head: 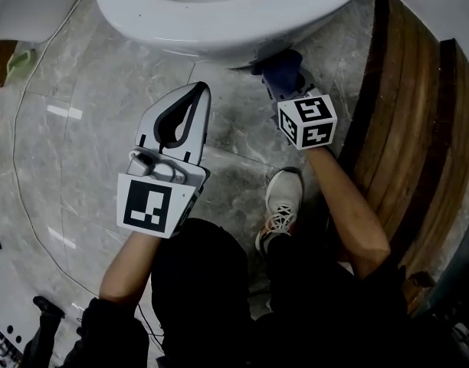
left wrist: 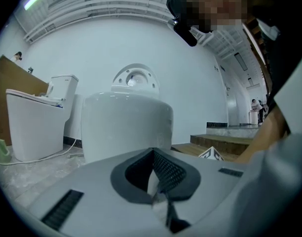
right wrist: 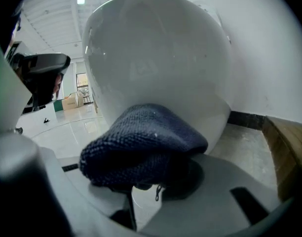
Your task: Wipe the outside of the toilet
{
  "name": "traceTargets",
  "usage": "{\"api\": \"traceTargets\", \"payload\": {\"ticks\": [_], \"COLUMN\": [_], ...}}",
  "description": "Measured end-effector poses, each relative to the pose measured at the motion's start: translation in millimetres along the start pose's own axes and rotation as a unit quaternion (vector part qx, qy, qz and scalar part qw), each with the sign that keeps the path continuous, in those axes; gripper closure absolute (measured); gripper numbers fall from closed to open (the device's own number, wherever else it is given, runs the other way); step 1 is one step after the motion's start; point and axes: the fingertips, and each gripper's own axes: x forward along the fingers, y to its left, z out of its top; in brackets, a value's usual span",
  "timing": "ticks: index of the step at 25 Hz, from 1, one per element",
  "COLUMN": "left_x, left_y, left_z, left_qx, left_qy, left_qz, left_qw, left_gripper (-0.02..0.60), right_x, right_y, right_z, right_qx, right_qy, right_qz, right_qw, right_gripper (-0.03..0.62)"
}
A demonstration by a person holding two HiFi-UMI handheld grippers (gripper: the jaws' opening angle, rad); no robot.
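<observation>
toilet (head: 219, 21) bowl stands on grey floor (head: 89, 152), just ahead of both grippers | left gripper (head: 198, 90) held low over floor, forearm bent, aimed at bowl, jaws together tip to tip, nothing between | right gripper (head: 284, 83) reaches under bowl's rim, jaws clamped on dark blue cloth (right wrist: 141, 147), cloth up against bowl's outer wall

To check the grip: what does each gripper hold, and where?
The right gripper clamps the dark blue cloth by its bunched underside; the left gripper holds nothing, jaws together.
</observation>
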Motion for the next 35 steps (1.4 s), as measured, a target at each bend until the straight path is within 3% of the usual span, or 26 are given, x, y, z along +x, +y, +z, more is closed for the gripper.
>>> {"api": "traceTargets", "payload": {"ticks": [21,31,35], "left_x": [1,-1,-3], "left_y": [-7,-6,-6], "left_z": [-9,-9,-8], "left_qx": [-0.004,0.0,0.003], "left_qy": [0.009,0.008,0.007], "left_qz": [-0.018,-0.018,-0.019], "left_qw": [0.9998,0.9998,0.9998], "left_gripper": [0.57,0.569,0.571], "right_x": [54,34,-7], "right_y": [-7,-7,3], "right_z": [-75,-73,-49], "right_qx": [-0.024,-0.041,-0.058], "right_qy": [0.134,0.128,0.09], "right_qz": [0.005,-0.007,-0.022], "right_qw": [0.991,0.991,0.994], "right_gripper": [0.496,0.497,0.497]}}
